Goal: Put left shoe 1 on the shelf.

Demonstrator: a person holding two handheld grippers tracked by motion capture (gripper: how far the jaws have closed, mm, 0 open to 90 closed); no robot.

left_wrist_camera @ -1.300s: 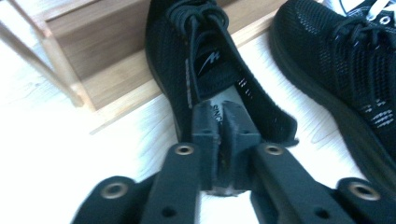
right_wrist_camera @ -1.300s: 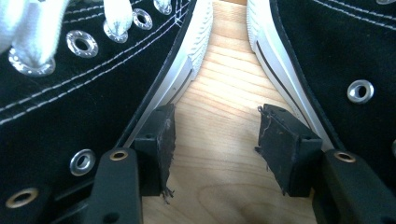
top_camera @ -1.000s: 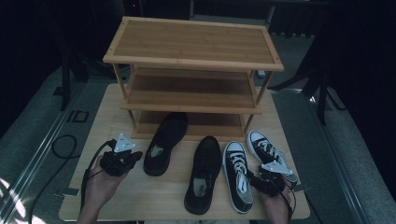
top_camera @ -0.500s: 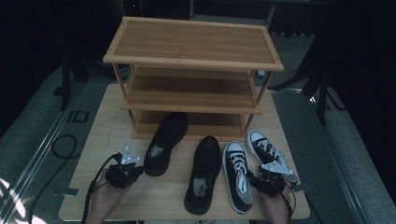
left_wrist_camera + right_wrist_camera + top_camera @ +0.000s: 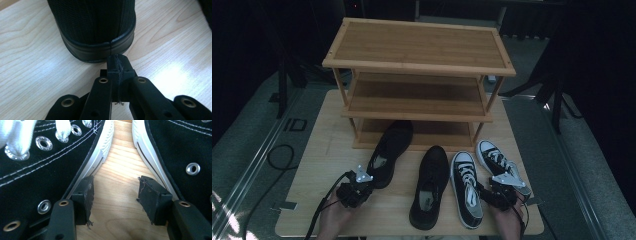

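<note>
Fingers of the left gripper [image 5: 117, 65] are pressed together with nothing between them, their tips just at the rounded heel of a black shoe [image 5: 93, 30] on the pale wooden surface [image 5: 30, 75]. From above, that gripper [image 5: 353, 192] sits near the front left edge, at the back end of the black shoe [image 5: 389, 152], whose toe points toward the bottom shelf of a three-tier wooden shoe rack [image 5: 417, 75]. Fingers of the right gripper [image 5: 116, 195] stand apart, resting in the narrow gap between two black-and-white sneakers: one sneaker [image 5: 45, 157] touches one finger, the other sneaker [image 5: 180, 150] lies against the opposite finger. A second black shoe [image 5: 429, 185] lies between the two pairs.
</note>
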